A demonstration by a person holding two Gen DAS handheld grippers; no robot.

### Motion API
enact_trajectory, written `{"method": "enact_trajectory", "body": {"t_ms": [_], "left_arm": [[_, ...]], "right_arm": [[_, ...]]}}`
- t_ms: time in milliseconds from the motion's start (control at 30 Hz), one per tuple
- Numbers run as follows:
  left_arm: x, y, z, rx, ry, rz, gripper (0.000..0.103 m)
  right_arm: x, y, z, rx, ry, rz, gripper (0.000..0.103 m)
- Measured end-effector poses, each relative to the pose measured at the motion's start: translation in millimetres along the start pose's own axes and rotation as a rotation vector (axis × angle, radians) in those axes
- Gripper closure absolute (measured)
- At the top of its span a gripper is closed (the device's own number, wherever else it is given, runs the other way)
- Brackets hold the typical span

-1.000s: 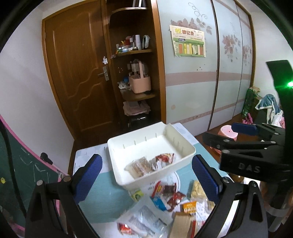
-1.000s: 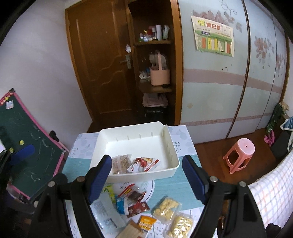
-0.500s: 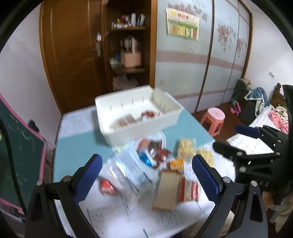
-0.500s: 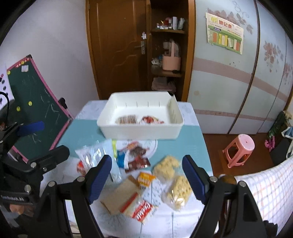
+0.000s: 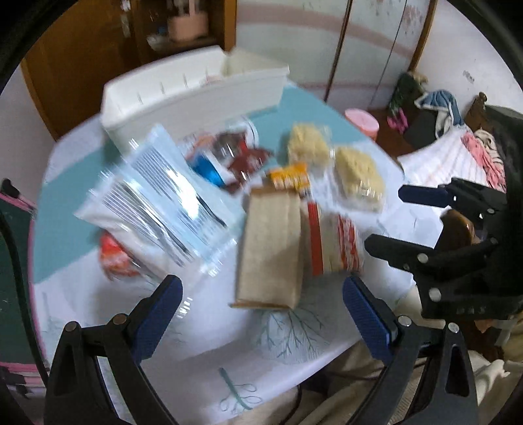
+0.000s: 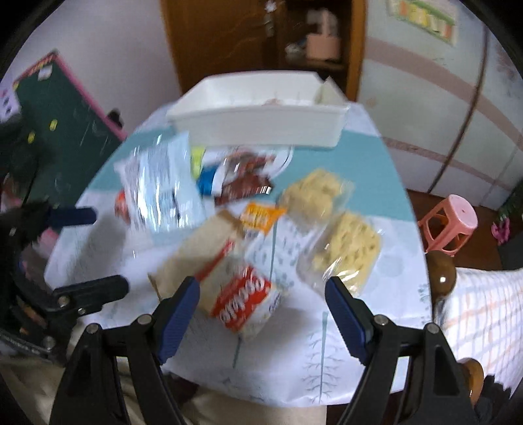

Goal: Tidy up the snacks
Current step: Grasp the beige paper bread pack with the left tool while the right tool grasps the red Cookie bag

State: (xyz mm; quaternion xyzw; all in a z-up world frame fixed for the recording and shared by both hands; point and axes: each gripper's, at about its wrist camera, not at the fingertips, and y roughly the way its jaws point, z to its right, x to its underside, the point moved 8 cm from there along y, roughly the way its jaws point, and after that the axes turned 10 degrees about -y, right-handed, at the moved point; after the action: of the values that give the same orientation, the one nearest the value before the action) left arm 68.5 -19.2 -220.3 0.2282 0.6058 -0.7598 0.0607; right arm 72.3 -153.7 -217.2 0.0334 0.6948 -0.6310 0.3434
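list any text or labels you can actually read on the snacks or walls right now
None can be read with certainty.
Red and white packet: large white letters, too blurred to spell out.
Orange packet: print smeared, unreadable.
Wall poster: too small and blurred.
Clear striped bags: no legible print.

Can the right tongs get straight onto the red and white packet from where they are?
Probably yes. The right tongs are open and empty, with the red and white packet lying flat just ahead. Nothing covers it, though its far edge touches the tan packet.
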Motion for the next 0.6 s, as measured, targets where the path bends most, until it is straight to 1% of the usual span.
{"method": "enact_trajectory", "body": {"t_ms": [133, 167, 300, 433, 533, 600], "left_arm": [[7.3, 25.3, -0.2, 0.033, -0.037, -0.079, 0.008], [8.2, 28.0, -0.4, 0.037, -0.042, -0.089, 0.008], [7.3, 35.5, -1.9, 0.052, -0.058, -0.107, 0.008], [5.2, 41.6, -2.8, 0.052, -0.060, -0.119, 0.008], [4.6, 45.5, -3.3, 0.046, -0.062, -0.131, 0.008], [4.5, 47.0, -3.7, 0.045, -0.062, -0.138, 0.008]], "right_arm": [[5.6, 11.4, -2.3, -0.015, -0.087, -0.006, 0.023], [6.4, 14.0, -2.5, -0.017, -0.107, -0.005, 0.023], [8.4, 26.2, -9.4, -0.026, -0.214, -0.009, 0.023], [10.5, 39.1, -25.8, -0.049, -0.342, -0.012, 0.023], [9.2, 49.6, -31.4, -0.057, -0.384, -0.012, 0.023], [9.6, 57.3, -31.7, -0.066, -0.385, -0.025, 0.023]]}}
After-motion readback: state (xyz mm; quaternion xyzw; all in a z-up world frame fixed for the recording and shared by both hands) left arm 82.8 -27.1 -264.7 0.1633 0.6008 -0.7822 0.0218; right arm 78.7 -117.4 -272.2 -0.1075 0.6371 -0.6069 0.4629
